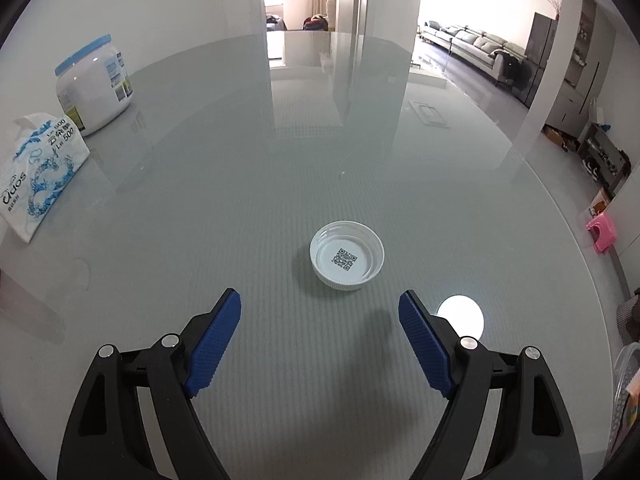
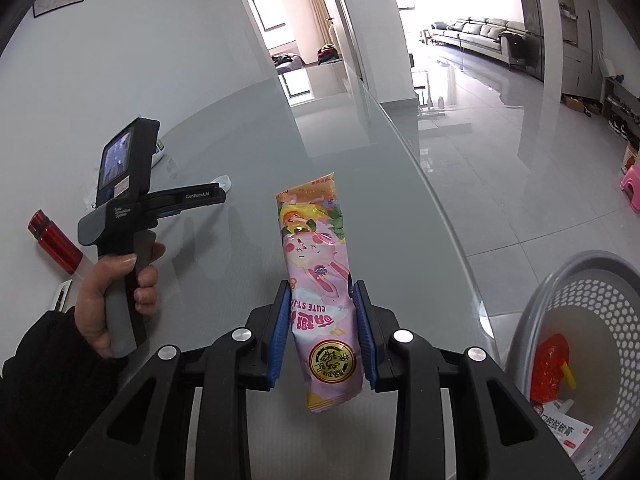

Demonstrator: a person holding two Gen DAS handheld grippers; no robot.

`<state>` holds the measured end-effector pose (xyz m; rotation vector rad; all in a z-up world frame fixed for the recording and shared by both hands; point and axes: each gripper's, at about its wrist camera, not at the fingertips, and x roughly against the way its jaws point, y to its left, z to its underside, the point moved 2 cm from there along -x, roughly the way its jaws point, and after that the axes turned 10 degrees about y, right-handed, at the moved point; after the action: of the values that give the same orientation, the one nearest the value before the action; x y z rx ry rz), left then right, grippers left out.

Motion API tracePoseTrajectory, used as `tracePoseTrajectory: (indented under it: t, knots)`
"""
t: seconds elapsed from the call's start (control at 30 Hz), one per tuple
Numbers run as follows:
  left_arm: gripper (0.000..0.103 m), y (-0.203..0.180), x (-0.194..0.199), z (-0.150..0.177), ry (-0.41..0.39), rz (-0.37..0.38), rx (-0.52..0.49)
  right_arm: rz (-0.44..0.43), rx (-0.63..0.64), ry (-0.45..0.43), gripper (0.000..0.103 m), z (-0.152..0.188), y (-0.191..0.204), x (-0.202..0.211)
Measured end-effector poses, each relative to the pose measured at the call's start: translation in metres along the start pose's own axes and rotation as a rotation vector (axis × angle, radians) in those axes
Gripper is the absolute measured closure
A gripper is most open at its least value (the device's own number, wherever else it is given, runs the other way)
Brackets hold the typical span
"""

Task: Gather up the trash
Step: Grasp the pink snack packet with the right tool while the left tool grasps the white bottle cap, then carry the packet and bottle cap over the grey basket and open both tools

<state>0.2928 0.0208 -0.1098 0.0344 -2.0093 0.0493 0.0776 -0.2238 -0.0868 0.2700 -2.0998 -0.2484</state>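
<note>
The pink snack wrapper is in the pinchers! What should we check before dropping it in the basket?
1. Right gripper shut on the pink snack wrapper: ok, both blue pads press its sides.
2. Wrapper lifted off the glass table: cannot tell.
3. Gray basket in view: ok, low on the right beyond the table edge.
4. Room in the basket: ok, only a red wrapper and a white box show inside.
5. Left gripper free: ok, open and holding nothing.
6. White bottle cap collected: not ok, it lies on the table ahead of the left gripper.
</note>
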Motion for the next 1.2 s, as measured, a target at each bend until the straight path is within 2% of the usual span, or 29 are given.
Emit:
tracePoseTrajectory:
  t: [0.17,0.23,0.33,0.37,0.57,0.77,1.0,1.2]
  knots:
    - [0.028,-0.004,-0.006,-0.011,-0.007,-0.032,-0.005,0.005,-0.038,-0.002,0.073,0.008,-0.019,0.006]
    - [0.033,-0.005,-0.007,-0.014,-0.011,-0.025,-0.005,0.004,-0.044,-0.003,0.073,0.01,-0.021,0.007]
    - [0.054,-0.008,-0.005,-0.014,-0.025,-0.014,-0.016,0.001,-0.049,-0.01,0.073,0.011,-0.023,0.009]
    - [0.064,-0.01,-0.003,-0.013,-0.028,-0.006,-0.023,0.0,-0.05,-0.012,0.073,0.01,-0.025,0.01]
    - [0.064,-0.014,0.008,0.003,-0.023,0.025,-0.05,-0.006,-0.063,-0.017,0.073,0.012,-0.028,0.011]
    - [0.064,-0.038,0.053,0.043,-0.062,0.069,-0.146,0.006,-0.095,-0.021,0.073,0.025,-0.045,0.023]
    - [0.064,-0.111,0.112,0.097,-0.117,0.174,-0.339,0.063,-0.173,-0.059,0.073,0.052,-0.081,0.064]
    - [0.064,-0.194,0.138,0.146,-0.108,0.292,-0.51,0.152,-0.281,-0.088,0.073,0.088,-0.134,0.104]
